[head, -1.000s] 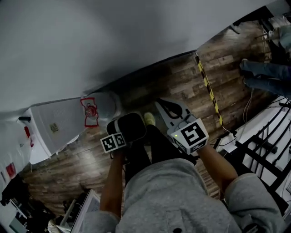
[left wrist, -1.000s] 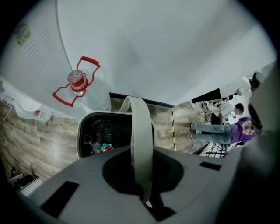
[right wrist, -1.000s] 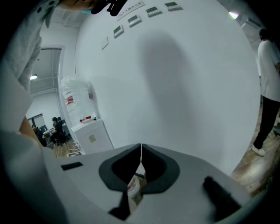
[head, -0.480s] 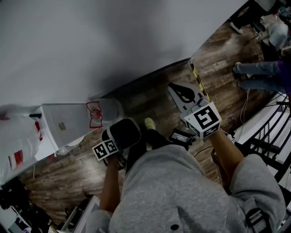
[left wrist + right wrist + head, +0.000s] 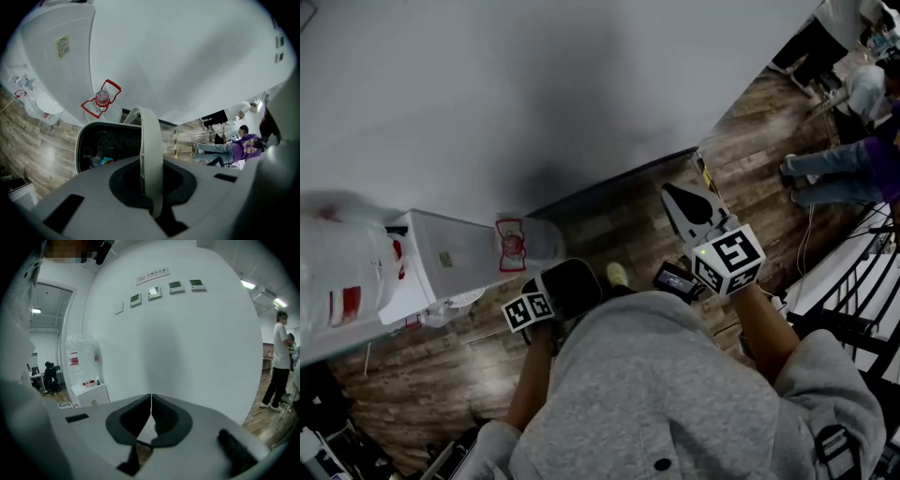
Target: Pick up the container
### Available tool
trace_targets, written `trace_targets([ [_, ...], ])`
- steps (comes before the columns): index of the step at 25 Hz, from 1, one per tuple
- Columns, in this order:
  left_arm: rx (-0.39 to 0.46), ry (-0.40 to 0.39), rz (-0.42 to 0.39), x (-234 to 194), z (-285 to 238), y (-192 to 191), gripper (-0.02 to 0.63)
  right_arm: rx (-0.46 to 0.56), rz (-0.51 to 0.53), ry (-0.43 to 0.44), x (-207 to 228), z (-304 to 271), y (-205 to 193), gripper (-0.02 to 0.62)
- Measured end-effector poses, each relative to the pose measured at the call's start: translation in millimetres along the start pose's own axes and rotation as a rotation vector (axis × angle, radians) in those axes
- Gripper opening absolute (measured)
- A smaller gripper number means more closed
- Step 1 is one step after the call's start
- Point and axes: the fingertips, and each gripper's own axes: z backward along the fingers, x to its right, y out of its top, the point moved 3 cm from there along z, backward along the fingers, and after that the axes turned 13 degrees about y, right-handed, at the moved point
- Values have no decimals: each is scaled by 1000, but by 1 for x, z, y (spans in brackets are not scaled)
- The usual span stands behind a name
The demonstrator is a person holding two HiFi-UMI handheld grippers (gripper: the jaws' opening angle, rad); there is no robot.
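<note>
Now I've raised the shut, empty right gripper [image 5: 151, 412]; my left gripper [image 5: 151, 185] stays clamped on the container's [image 5: 105, 146] handle [image 5: 150, 136], so it's lifted.

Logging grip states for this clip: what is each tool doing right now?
Left tool: closed on the handle of the container.
Right tool: closed, empty.

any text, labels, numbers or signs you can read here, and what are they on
None reads clearly.
wall sign: crossed-circle symbol plus characters, too small to read.
wall panels: four displays, too small to read.
sticker on the water dispenser: print blurred.
red label on the bottle: blurred.
marker cube: coded pattern, not words.
</note>
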Motion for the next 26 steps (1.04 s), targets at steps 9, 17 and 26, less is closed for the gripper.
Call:
trace_targets([
  [9,-9,-42,22,-7,-2,-4,18,31,-38,-31,-31,2,2,25],
  [17,-37,-25,-58,-8,-1,-13,18,33,-35,-41,-38,0,-1,25],
  [26,-55,-31,-82,-5,-6,-18,18,32,-31,-46,-43,-1,-5,25],
])
